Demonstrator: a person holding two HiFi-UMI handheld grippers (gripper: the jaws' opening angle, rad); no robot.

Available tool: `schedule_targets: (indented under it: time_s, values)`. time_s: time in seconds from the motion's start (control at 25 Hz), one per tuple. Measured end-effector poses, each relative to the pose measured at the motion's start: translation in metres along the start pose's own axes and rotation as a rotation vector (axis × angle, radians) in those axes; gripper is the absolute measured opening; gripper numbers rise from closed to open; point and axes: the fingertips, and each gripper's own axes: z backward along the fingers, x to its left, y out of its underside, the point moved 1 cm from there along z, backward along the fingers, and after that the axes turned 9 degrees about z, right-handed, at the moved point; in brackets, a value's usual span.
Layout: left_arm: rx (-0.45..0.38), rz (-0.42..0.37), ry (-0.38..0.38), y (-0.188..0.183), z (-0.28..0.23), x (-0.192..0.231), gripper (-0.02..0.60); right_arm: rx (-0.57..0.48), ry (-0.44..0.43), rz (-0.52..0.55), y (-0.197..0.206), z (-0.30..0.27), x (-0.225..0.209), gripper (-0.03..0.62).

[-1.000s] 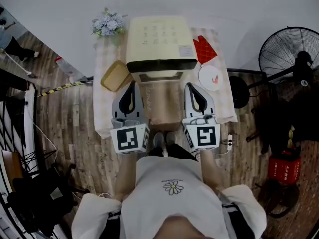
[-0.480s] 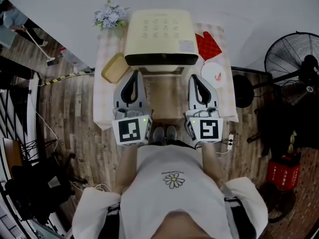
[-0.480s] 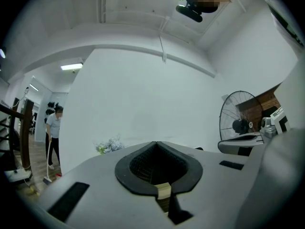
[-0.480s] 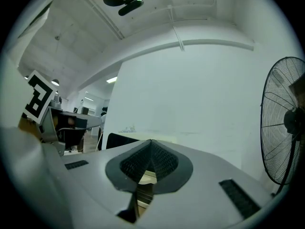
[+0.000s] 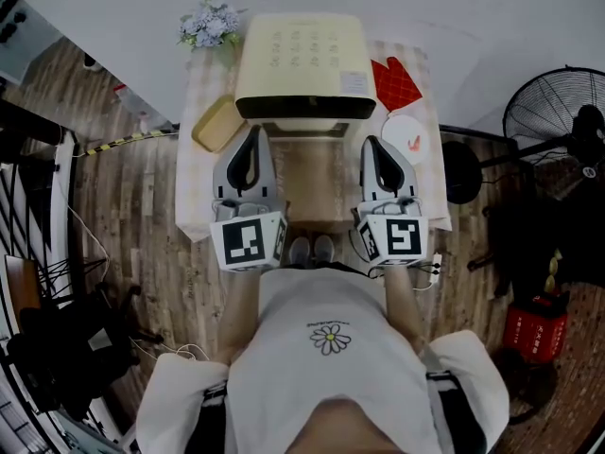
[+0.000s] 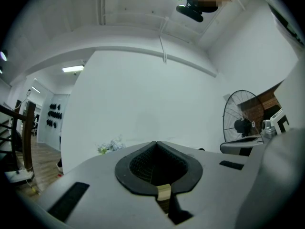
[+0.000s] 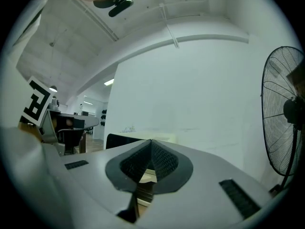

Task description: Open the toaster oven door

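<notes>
toaster oven (image 5: 301,64) on table (image 5: 194,211), flowers (image 5: 210,25) behind-left, mitt (image 5: 394,85) and plate (image 5: 408,145) right.

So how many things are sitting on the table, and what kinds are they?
Oven: 1
Flower bunch: 1
Tray: 1
Red mitt: 1
Plate: 1
Total: 5

Cream toaster oven (image 5: 301,60) – upright at far end of table (image 5: 427,201), w/ door (image 5: 302,129) facing near side, prob. shut.
</notes>
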Motion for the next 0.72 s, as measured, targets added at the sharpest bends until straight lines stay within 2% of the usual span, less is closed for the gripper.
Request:
schedule_targets:
  time_s: [0.24, 0.44, 0.56, 0.72]
  values:
    - [-0.004, 0.001, -0.009, -0.002, 0.0, 0.004, 0.015, -0.056, -0.014, 0.028, -0.021, -0.015, -0.009, 0.011]
    - [-0.009, -0.002, -0.004, -0.004, -0.001, 0.006, 0.015, -0.111, -0.043, 0.044, -0.044, -0.025, -0.017, 0.067]
    - [-0.012, -0.002, 0.001, -0.006, -0.003, 0.006, 0.015, -0.128, -0.105, 0.116, -0.06, -0.036, -0.016, 0.082]
    - [-0.013, 0.006, 0.005, -0.006, -0.003, 0.006, 0.015, -0.128, -0.233, 0.245, -0.079, -0.053, -0.008, 0.157]
